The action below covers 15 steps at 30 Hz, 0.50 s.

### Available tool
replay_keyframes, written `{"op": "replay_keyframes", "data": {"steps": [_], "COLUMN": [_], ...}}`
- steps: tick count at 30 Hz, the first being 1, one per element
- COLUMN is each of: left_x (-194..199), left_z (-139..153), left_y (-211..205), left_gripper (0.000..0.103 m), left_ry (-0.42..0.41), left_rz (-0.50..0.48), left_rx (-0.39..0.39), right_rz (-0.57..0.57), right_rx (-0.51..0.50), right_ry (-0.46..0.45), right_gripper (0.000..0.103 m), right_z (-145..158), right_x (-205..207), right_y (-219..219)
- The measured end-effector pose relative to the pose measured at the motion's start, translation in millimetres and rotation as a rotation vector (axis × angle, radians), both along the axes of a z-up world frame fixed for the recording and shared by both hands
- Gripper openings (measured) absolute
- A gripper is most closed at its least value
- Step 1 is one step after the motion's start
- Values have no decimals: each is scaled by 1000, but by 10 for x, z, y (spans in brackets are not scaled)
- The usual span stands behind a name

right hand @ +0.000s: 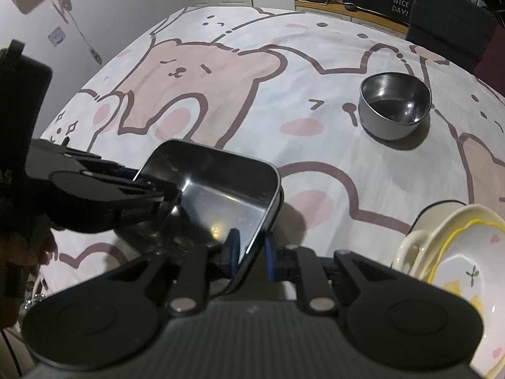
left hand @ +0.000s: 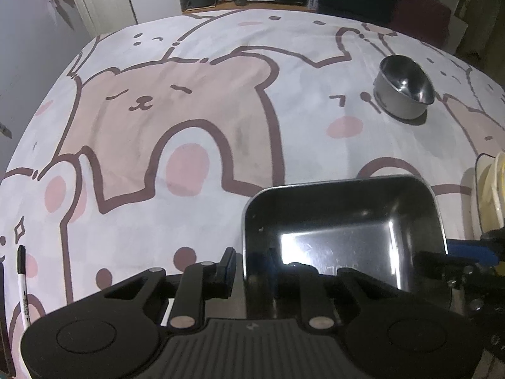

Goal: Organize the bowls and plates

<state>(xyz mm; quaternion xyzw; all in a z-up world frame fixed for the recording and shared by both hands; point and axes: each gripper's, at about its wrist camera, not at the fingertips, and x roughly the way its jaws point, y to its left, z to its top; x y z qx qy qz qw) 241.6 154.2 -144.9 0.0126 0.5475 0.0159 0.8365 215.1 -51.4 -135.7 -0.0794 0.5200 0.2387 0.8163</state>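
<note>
A rectangular steel tray (left hand: 344, 221) hangs just above the bear-print tablecloth, tilted, and both grippers hold it. My left gripper (left hand: 246, 262) is shut on the tray's left wall, one finger outside and one inside. The right wrist view shows that gripper (right hand: 157, 192) at the tray's far corner. My right gripper (right hand: 251, 249) clamps the tray (right hand: 214, 195) by its near right rim between blue pads (right hand: 234, 248); it also shows in the left wrist view (left hand: 442, 259). A round steel bowl (left hand: 404, 91) (right hand: 394, 107) stands alone farther back on the right.
A stack of cream ceramic plates and bowls (right hand: 457, 252) (left hand: 489, 195) sits close on the right of the tray. A marker pen (left hand: 21, 278) lies at the near left edge. A grey wall (right hand: 110, 15) runs along the left, and dark chairs (right hand: 448, 22) stand behind the table.
</note>
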Motion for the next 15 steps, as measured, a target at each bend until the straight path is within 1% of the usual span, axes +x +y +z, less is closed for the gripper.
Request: {"op": "replay_keyframes", "data": {"steps": [2, 9, 15], "left_x": [2, -6, -5], "left_z": [-5, 2, 3], "left_y": [30, 49, 43], "left_gripper": [22, 22, 22], "left_ry": [3, -1, -1], "left_rz": [9, 17, 17], "left_rx": [2, 0, -1], "right_rz": [0, 1, -10], "right_rx": [-7, -13, 5], "right_ry": [-3, 19, 40], "right_gripper": [12, 11, 11], "right_z": [3, -31, -58], "right_x": [-2, 7, 37], "right_y": [-6, -30, -64]}}
